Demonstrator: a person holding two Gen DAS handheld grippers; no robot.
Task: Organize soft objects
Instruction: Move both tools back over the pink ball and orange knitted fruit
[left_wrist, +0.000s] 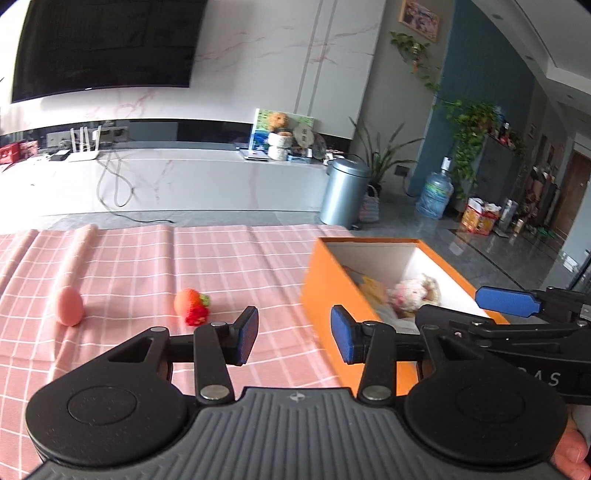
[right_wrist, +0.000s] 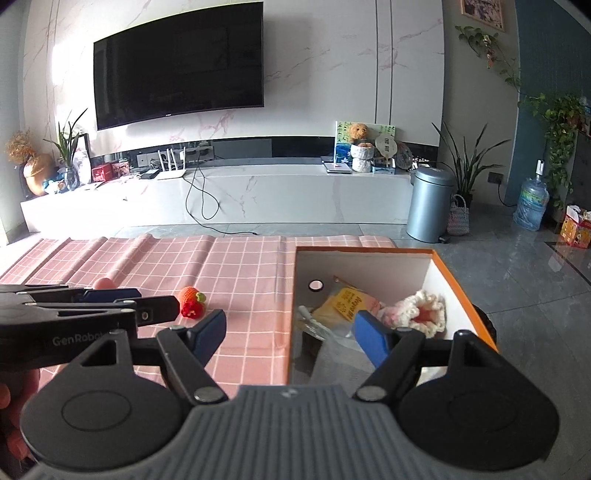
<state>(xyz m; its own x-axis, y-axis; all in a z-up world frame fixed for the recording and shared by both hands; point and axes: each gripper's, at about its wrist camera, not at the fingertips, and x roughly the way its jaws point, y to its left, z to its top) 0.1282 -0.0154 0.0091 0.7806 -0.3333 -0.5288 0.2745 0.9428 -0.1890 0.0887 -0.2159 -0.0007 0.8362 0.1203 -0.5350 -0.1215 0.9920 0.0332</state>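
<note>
Both tools hang empty over the pink checked cloth: your left gripper has its pads spread with nothing between them, and your right gripper is spread too, one pad over the cloth, the other over the orange box. Two soft things remain outside: the knitted strawberry just ahead and left of the left gripper, and the pink egg farther left, well apart from it. The likely step is the strawberry; bring the left gripper forward and down, straddle its body rather than the green leaf tuft, and close gently, since yarn squashes and may slip. Then carry it right and clear the box wall before letting go. The left view shows the egg whole, while the right view catches only a sliver of it behind the left tool. The right view looks straight into the box, showing a crocheted toy and a yellow packet, which the left view shows only partly.
</note>
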